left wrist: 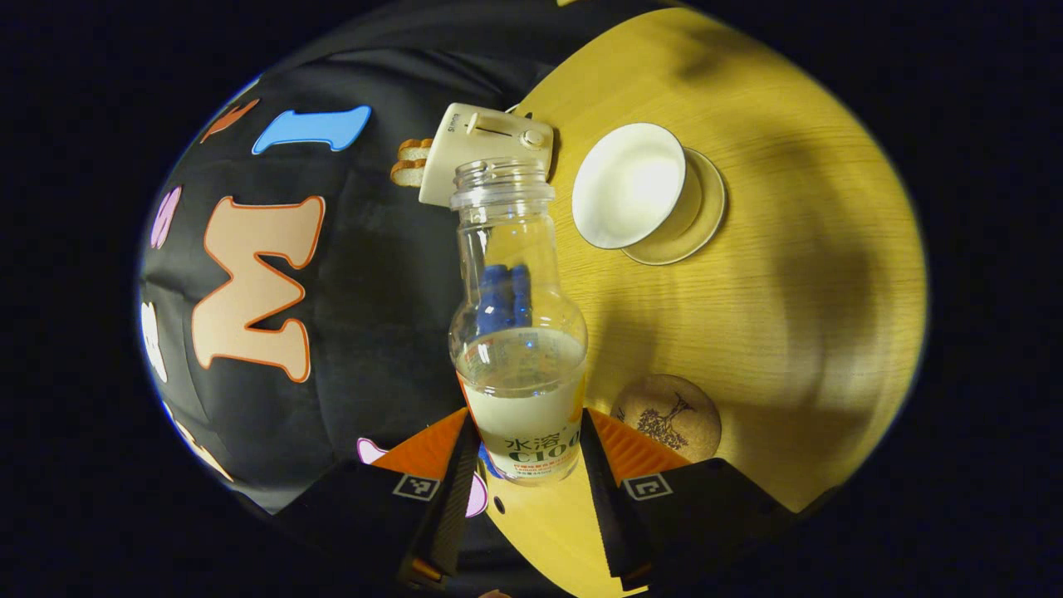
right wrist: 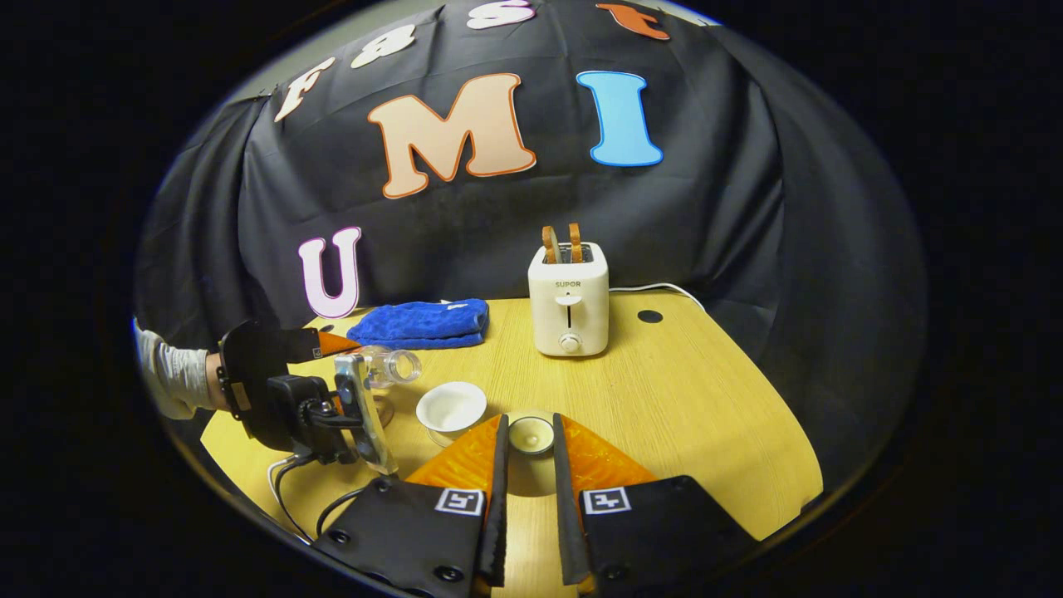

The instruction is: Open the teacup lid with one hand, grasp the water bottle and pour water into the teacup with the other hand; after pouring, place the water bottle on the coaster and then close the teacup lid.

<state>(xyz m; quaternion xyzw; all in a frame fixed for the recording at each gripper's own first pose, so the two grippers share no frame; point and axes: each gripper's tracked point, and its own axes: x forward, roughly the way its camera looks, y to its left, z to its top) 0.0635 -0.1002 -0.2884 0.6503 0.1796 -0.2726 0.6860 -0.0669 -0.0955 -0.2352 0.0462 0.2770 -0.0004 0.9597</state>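
Left gripper [left wrist: 521,465]: both fingers pressed against the lower body of the water bottle [left wrist: 516,332], which is uncapped, tilted and partly filled, its mouth pointing towards the teacup [left wrist: 629,185]. The teacup stands open on its saucer [left wrist: 702,218] on the wooden table [left wrist: 789,291]. A cork coaster [left wrist: 667,415] lies bare just beside the gripper. Right gripper [right wrist: 528,440]: fingers narrowly spaced around the teacup lid [right wrist: 530,433], held above the table; actual contact cannot be confirmed. Beyond stand a toaster [right wrist: 569,307] and a blue cloth [right wrist: 423,324].
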